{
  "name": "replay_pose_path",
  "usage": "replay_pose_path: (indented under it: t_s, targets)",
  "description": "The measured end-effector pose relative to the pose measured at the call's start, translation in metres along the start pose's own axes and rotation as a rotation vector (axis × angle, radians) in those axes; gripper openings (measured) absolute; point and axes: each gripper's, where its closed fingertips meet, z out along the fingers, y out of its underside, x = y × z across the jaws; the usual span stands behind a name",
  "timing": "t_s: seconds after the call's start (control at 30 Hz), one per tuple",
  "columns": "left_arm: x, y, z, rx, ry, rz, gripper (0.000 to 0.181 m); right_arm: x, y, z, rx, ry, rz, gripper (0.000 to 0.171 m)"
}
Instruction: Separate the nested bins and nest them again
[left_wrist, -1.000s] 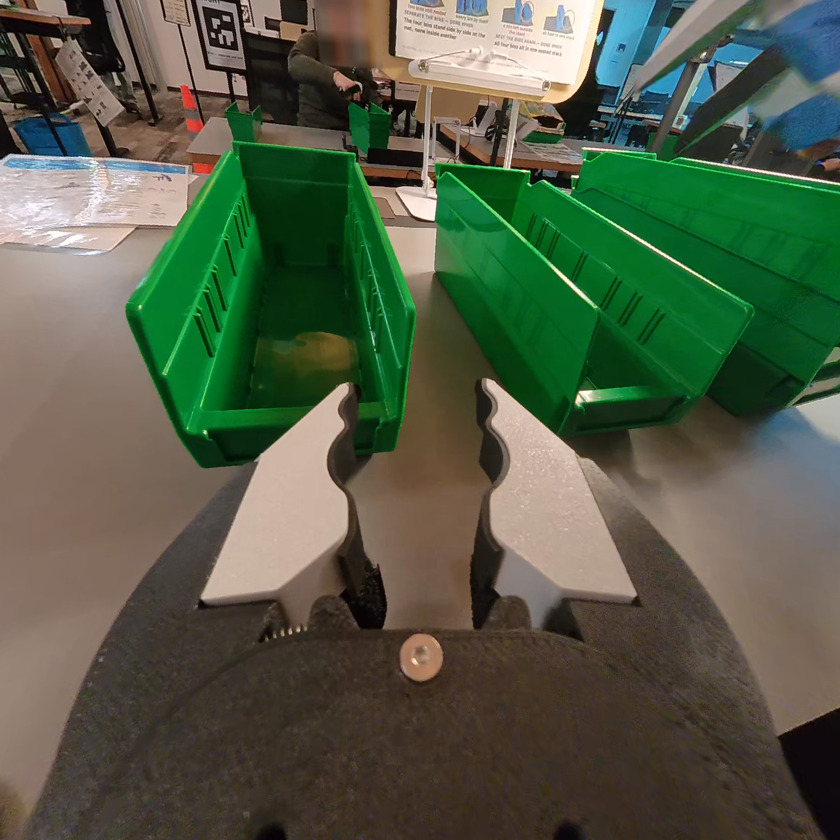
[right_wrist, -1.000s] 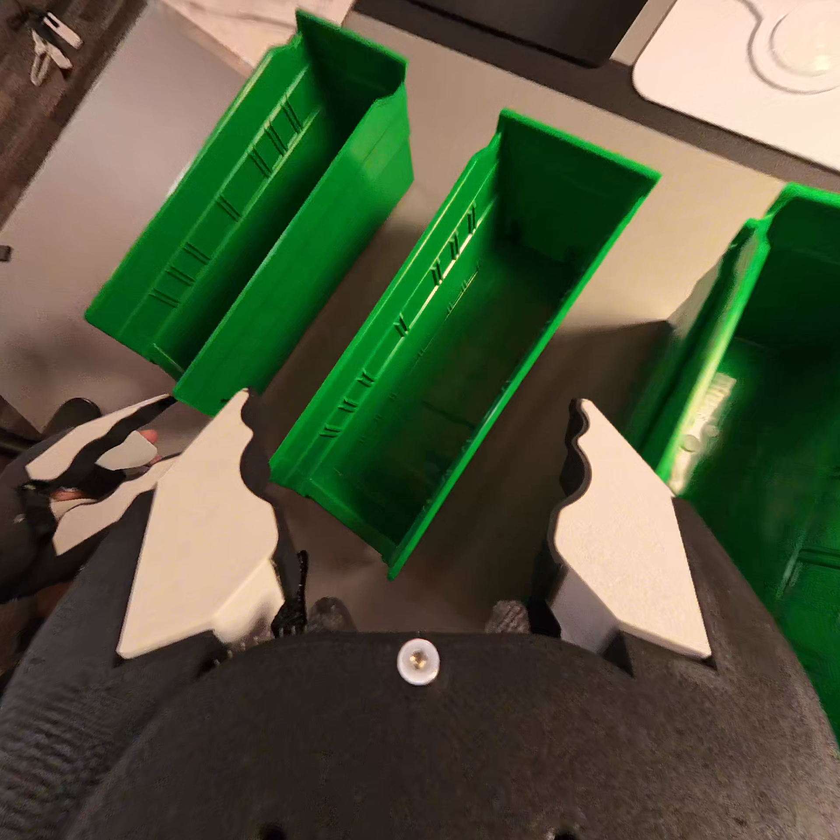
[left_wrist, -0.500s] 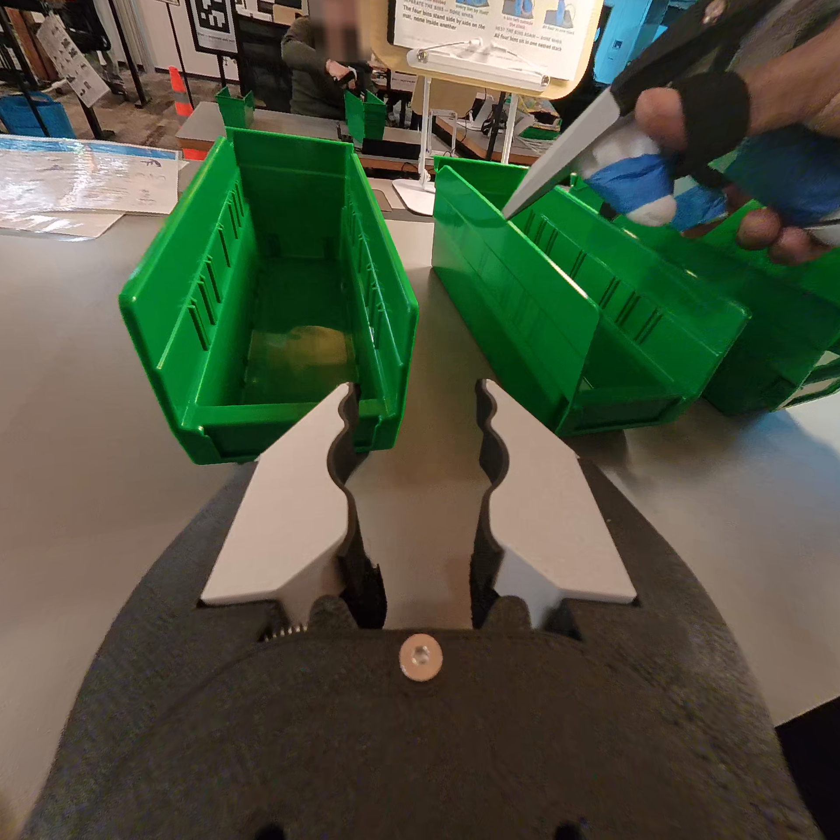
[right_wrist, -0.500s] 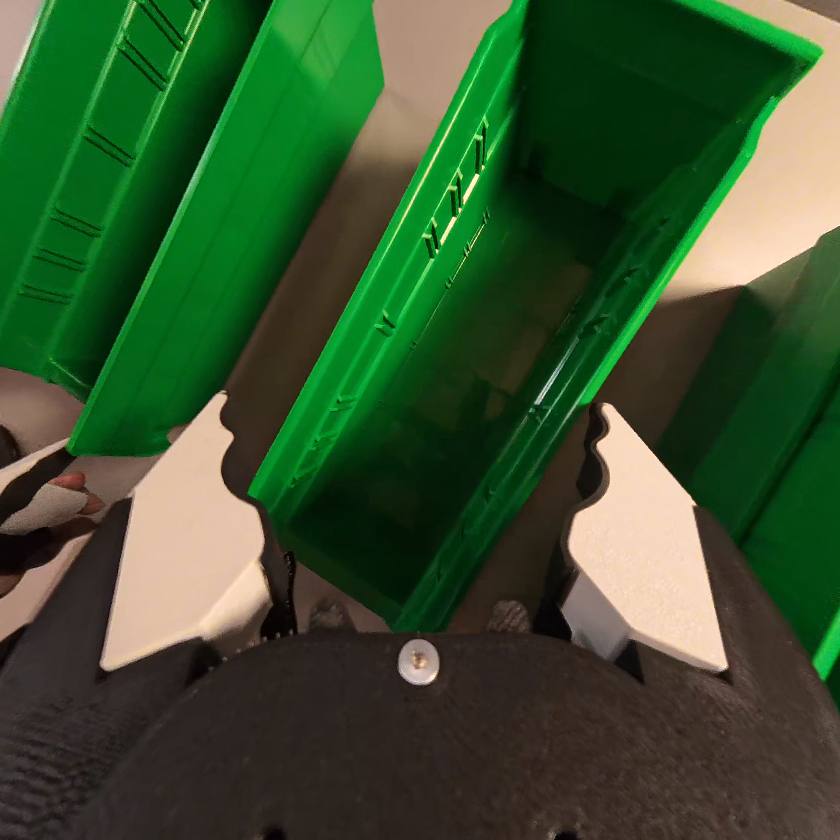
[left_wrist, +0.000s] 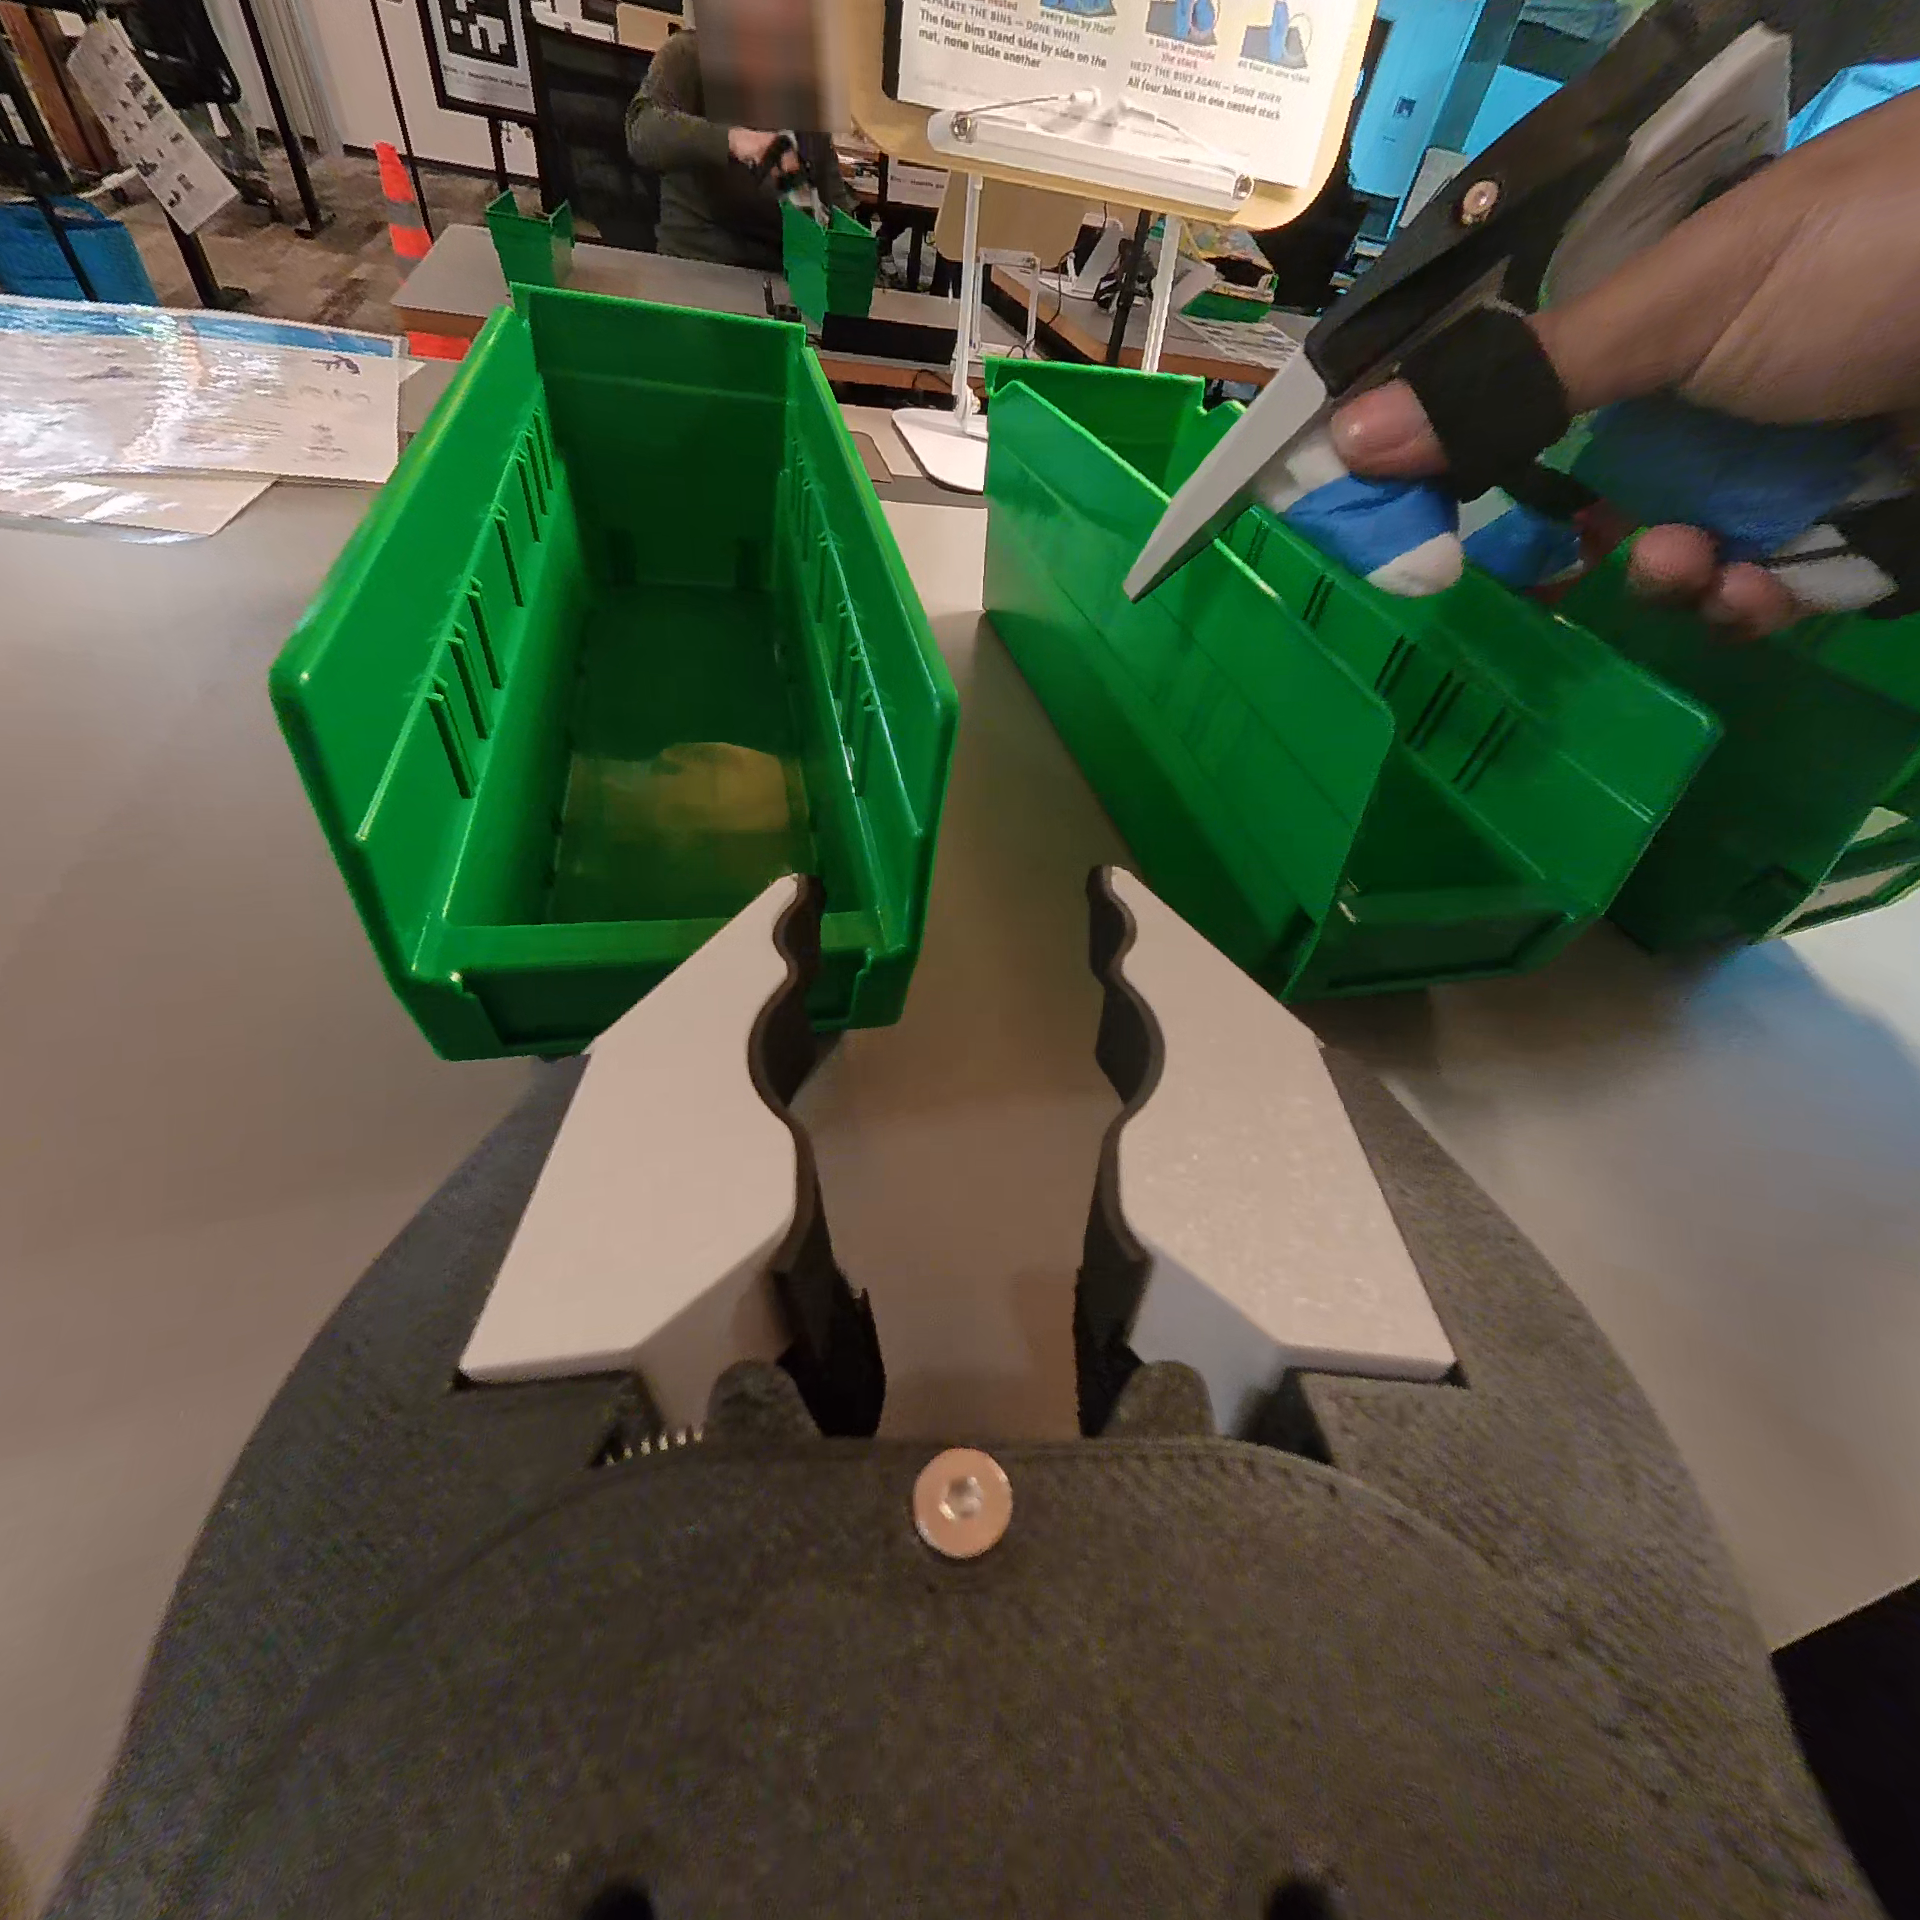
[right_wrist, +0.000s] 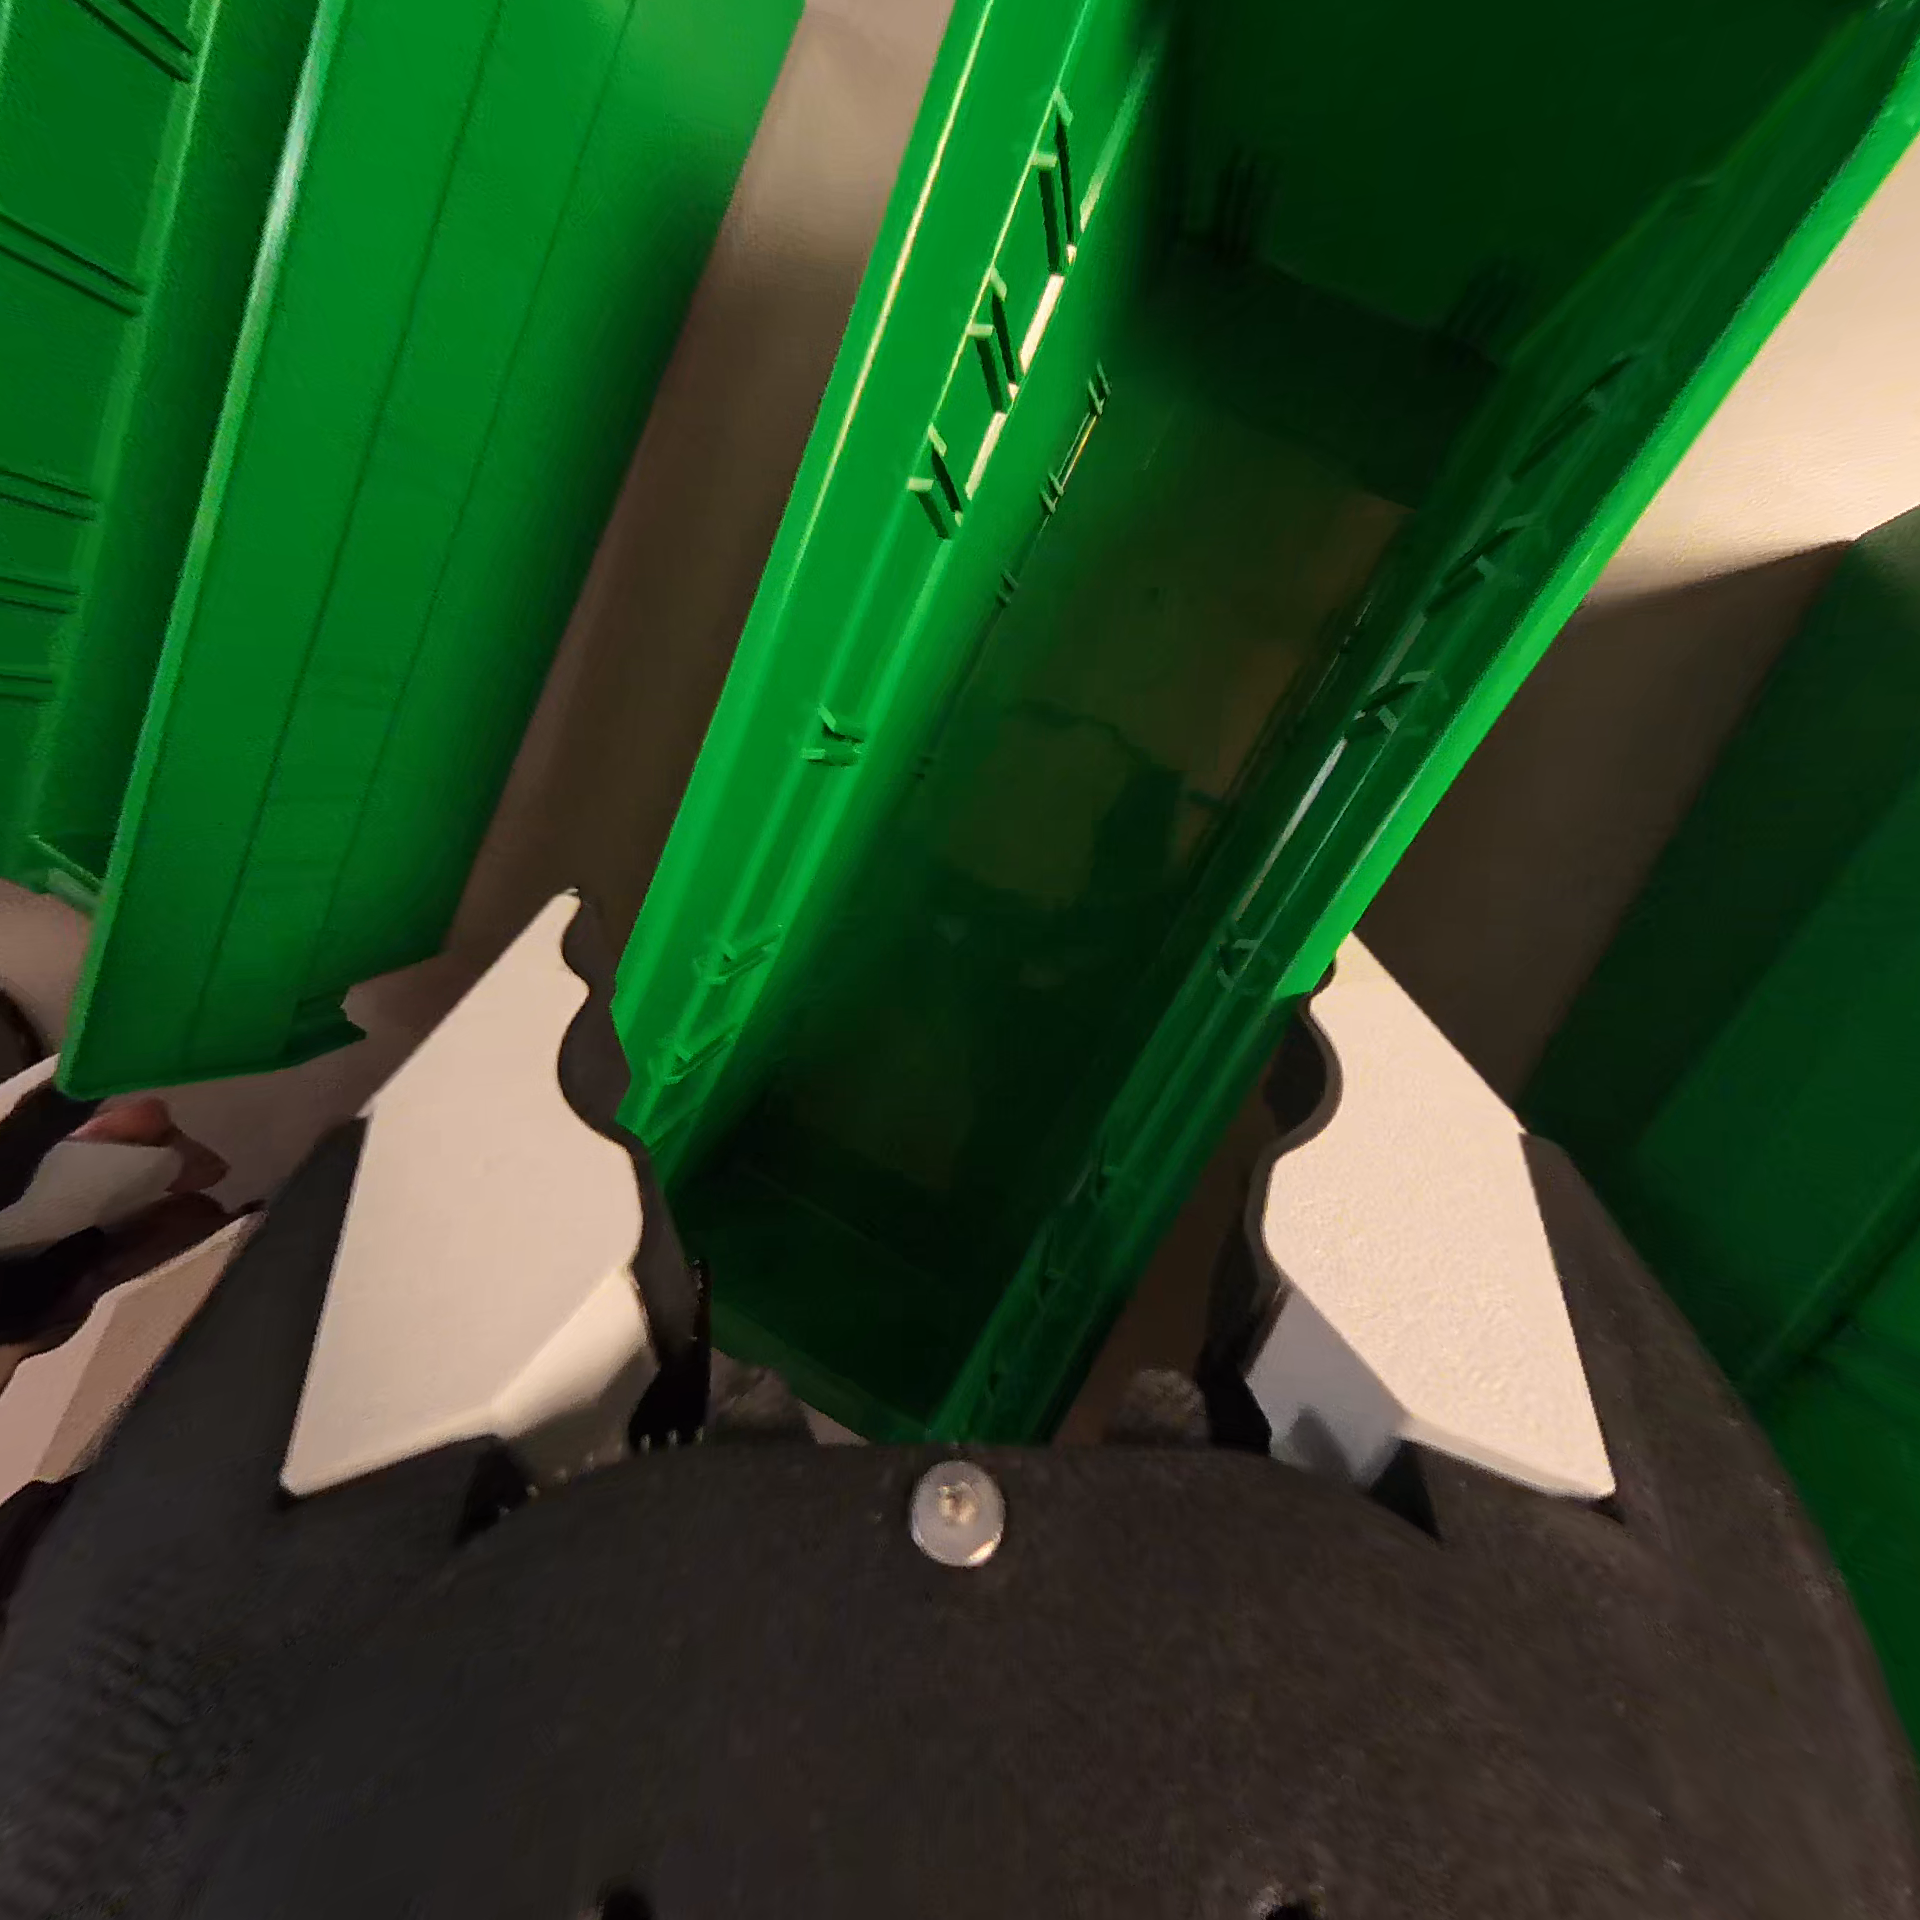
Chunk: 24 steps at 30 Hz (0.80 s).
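While the grey table (left_wrist: 156, 935) carries everything, three green bins stand side by side on it, none inside another. Ahead and slightly left of the left gripper (left_wrist: 945, 914), the left bin (left_wrist: 623, 644) stands open-topped with its short front wall just beyond the left fingertip; a yellowish reflection shows on its floor. Ahead and to the right of that gripper, apart from the first by a strip of bare table, lies the middle bin (left_wrist: 1299, 727), angled away. Beyond it to the right, a third bin (left_wrist: 1787, 790) is only partly seen.

Over the middle bin (right_wrist: 1091, 675) hangs the right gripper (right_wrist: 956, 956), its jaws spread wide with one finger on either side of the bin's near end. From its wrist view the left finger lies close against the outer wall and the right finger just at the far rim, though I cannot tell whether either pad touches. Left of this gripper the left bin (right_wrist: 312, 468) shows its outer wall, and the third bin (right_wrist: 1766, 1039) sits to the right.

From the left wrist view a hand (left_wrist: 1714, 312) holds the right gripper's handle. The left gripper hovers low over bare table, jaws parted and holding nothing. Behind the bins stands a sign (left_wrist: 1112, 94) on a white stand.
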Motion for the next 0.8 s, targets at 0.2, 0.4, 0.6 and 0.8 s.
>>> replay_pose_path:
  t_s: [0.2,0.4,0.6,0.8]
  targets:
    - [0.000,0.000,0.000,0.000,-0.002,0.000,0.052,-0.002,0.003,-0.003,-0.026,-0.008,-0.024,0.121]
    - [0.000,0.000,0.000,-0.003,-0.002,0.003,0.052,-0.001,0.007,-0.005,-0.044,-0.008,-0.045,0.117]
    - [0.000,0.000,0.001,-0.004,-0.001,-0.001,0.052,0.001,0.009,-0.009,-0.045,-0.008,-0.057,0.113]
    - [0.000,0.001,0.001,-0.007,-0.002,0.000,0.052,0.004,0.011,-0.012,-0.050,-0.002,-0.068,0.112]
